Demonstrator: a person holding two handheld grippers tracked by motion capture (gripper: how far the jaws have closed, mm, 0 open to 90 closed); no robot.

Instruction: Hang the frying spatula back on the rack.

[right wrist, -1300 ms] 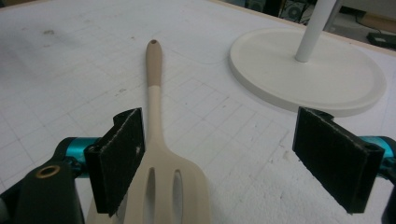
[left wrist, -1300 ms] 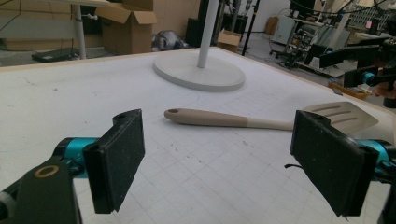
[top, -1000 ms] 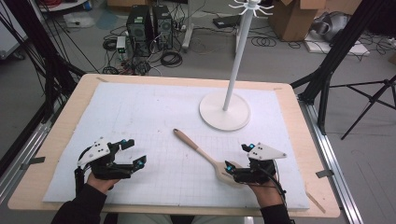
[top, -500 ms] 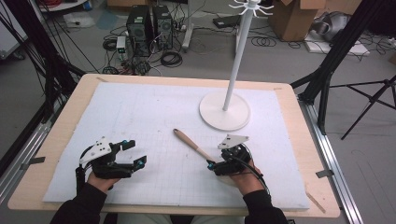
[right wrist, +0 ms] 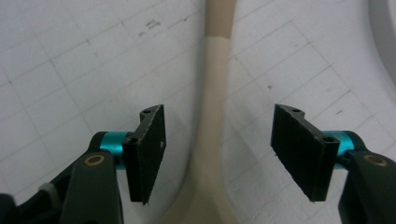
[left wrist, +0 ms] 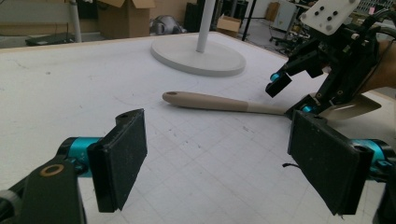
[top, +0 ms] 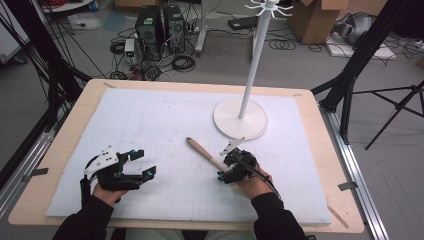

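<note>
One spatula (top: 205, 153); one white stand (top: 241, 118); two grippers, left (top: 142, 163) and right (top: 228, 163).

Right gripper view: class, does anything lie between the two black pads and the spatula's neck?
Nothing visible does. The right gripper straddles the wooden spatula, whose pale neck runs up between the pads over the bare white mat. The jaws have just been closing, with gaps left on both sides.

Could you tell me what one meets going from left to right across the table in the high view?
Left gripper → spatula → right gripper, its open jaws astride the spatula's neck and just closing in → white stand base
</note>
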